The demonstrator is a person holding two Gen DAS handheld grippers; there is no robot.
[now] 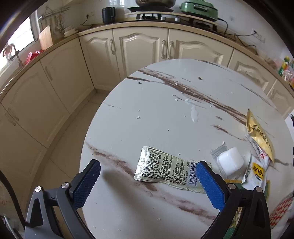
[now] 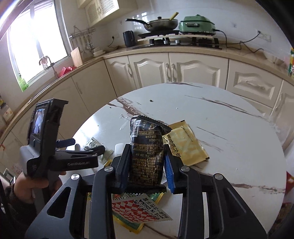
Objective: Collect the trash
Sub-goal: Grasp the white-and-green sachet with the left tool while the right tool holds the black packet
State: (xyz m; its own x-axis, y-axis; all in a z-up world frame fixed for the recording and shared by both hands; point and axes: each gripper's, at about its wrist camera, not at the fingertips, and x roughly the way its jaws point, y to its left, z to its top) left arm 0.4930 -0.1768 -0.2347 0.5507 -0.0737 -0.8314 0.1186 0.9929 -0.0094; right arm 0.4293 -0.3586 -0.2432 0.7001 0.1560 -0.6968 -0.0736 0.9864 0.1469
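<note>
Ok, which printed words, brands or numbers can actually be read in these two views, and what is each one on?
"MADE IN CHINA": red-and-white checked packet, upside down.
"CenRobot", ending unclear: side of the left gripper.
"W": white wrapper.
Black packet in the right gripper: barcode and fine print, too small.
Silver sachet: barcode and dense print, too small.
Yellow packet: large characters, not legible.

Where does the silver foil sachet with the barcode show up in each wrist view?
Left wrist: the silver foil sachet lies flat on the marble table, low centre, its barcode end behind the left gripper's right finger.
Right wrist: only slivers of it show, left of centre, behind the left gripper.
Shared landmark: the green cooker on the counter.
</note>
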